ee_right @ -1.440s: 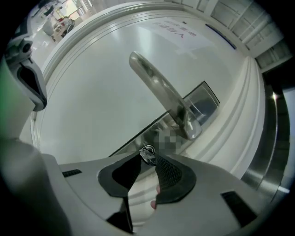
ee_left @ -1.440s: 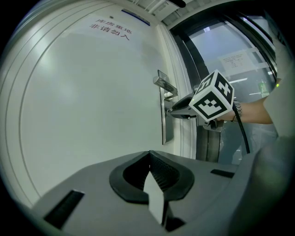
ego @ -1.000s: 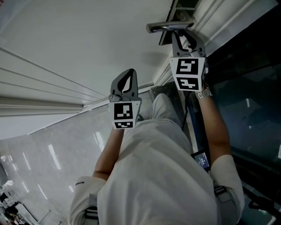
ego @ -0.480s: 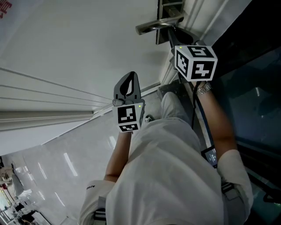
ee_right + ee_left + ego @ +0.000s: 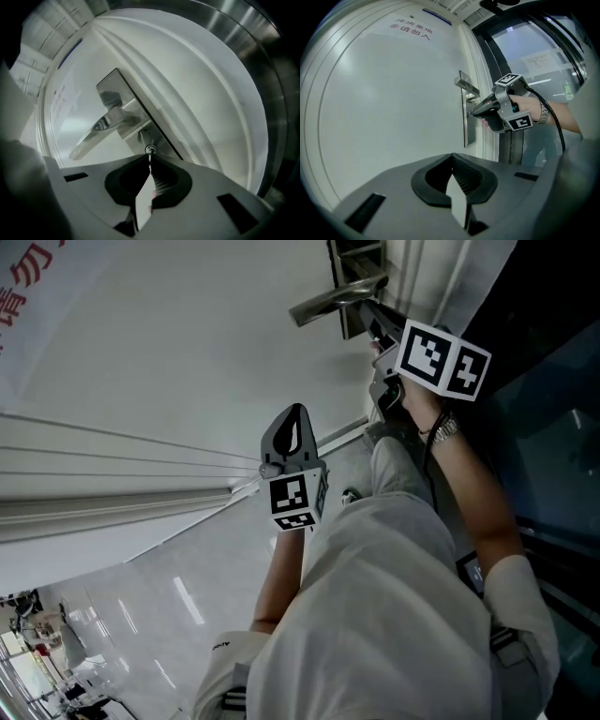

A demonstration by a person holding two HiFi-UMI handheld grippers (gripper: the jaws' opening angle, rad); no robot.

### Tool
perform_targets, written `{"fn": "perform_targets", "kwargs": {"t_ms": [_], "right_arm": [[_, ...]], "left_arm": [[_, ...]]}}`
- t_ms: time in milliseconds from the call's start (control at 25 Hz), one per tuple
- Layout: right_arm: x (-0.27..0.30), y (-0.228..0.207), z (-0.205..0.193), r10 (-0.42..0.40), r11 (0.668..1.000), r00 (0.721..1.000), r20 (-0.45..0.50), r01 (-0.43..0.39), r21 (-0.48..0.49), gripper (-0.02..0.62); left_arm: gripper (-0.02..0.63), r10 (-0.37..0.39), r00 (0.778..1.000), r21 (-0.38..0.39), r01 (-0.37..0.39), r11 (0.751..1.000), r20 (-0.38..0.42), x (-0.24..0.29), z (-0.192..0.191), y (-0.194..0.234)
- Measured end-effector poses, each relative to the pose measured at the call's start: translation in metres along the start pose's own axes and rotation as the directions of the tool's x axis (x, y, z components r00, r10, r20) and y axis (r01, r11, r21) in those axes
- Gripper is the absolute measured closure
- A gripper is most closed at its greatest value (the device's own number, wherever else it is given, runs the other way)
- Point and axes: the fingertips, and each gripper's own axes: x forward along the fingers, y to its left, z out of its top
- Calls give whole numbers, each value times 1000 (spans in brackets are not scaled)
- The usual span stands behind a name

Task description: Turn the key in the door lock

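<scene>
The key (image 5: 149, 155) is seated in the lock (image 5: 150, 149), just below the handle (image 5: 101, 129) on the steel plate (image 5: 123, 96) at the door's edge; its outer end is pinched between the jaws of the right tool (image 5: 150, 163), which are closed hard on it, so that a roll of the wrist is passed straight to the key. The tool is held nearly level and in line with the keyhole, presumably so that the key is twisted and not bent; plate and handle are seen aslant in the right gripper view, so the tool is judged to be tilted about its own axis and the turn part done, though how far the bolt has gone cannot be told. The handle is not touched. The left tool (image 5: 451, 157) is held well apart from the lock, pointed at the blank door (image 5: 393, 93); its jaws are pressed together with nothing between them; it is judged to be parked out of the way, since one tool is enough for a key. A firm pinch is called for, as so thin a key may slip if the lock resists.
</scene>
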Motion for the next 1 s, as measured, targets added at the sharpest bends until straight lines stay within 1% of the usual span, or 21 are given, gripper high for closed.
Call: {"fn": "perform_targets", "kwargs": {"t_ms": [80, 160, 240, 320, 360, 400, 440, 520, 560, 600, 640, 680, 720, 760, 800, 840, 880, 920, 960, 1000], "right_arm": [[1, 1, 0, 41, 989, 999, 9, -42, 138, 584], [1, 1, 0, 74, 965, 997, 22, -77, 252, 584], [0, 1, 0, 103, 924, 994, 34, -109, 367, 584], [1, 1, 0, 131, 866, 990, 45, -136, 481, 584], [1, 0, 0, 138, 843, 989, 48, -143, 518, 584], [1, 0, 0, 138, 838, 989, 47, -142, 526, 584], [2, 0, 0, 131, 853, 991, 39, -132, 505, 584], [3, 0, 0, 112, 907, 994, 8, -105, 409, 580], [3, 1, -1, 110, 932, 994, -9, -100, 348, 561], [3, 3, -2, 110, 956, 994, -25, -99, 275, 503], [2, 5, -3, 105, 979, 994, -40, -96, 182, 455], [0, 6, -3, 84, 995, 995, -52, -81, 64, 438], [-2, 8, -4, 46, 995, 997, -55, -50, -82, 428], [-4, 9, -3, -4, 969, 999, -46, -7, -248, 423], [-6, 11, -2, -56, 909, 998, -24, 41, -416, 422], [-8, 13, 0, -102, 821, 995, 7, 88, -565, 422], [-9, 15, 1, -137, 720, 990, 38, 125, -683, 422], [-9, 17, 0, -161, 621, 985, 61, 149, -769, 422], [-8, 18, -1, -179, 531, 981, 74, 160, -832, 422], [-7, 18, -3, -193, 450, 978, 80, 160, -878, 422]], "left_arm": [[598, 0, 1000, 4, 0, 1000, -2, 0, 0, 1], [598, -3, 1000, 3, 3, 1000, -1, 0, -1, 0], [598, -9, 1000, 3, 9, 1000, -1, 0, 0, -3], [598, -16, 1000, 5, 16, 1000, -1, 0, 0, -6], [598, -18, 1000, 6, 18, 1000, 0, 0, 0, -7], [598, -20, 1000, 6, 20, 1000, 0, 0, 0, -7], [598, -20, 1000, 5, 20, 1000, 0, -1, 0, -7], [598, -19, 1000, 6, 19, 1000, -2, -1, 0, -7], [598, -18, 1000, 7, 18, 1000, -3, -2, -1, -7], [598, -17, 1000, 9, 17, 1000, -3, -3, -1, -6], [598, -15, 1000, 9, 15, 1000, -4, -4, -2, -6], [598, -12, 1000, 8, 12, 1000, -5, -5, -2, -5], [598, -9, 1000, 6, 9, 1000, -5, -5, -2, -3], [598, -6, 1000, 5, 6, 1000, -5, -6, -3, -3], [598, -4, 1000, 4, 4, 1000, -5, -6, -3, -2], [598, -2, 1000, 2, 2, 1000, -4, -6, -3, -2], [598, -2, 1000, 1, 2, 1000, -4, -6, -3, -2], [598, -3, 1000, 1, 3, 1000, -3, -6, -3, -2], [598, -5, 1000, 2, 5, 1000, -3, -6, -3, -3], [598, -8, 1000, 3, 8, 1000, -3, -6, -3, -4]]}}
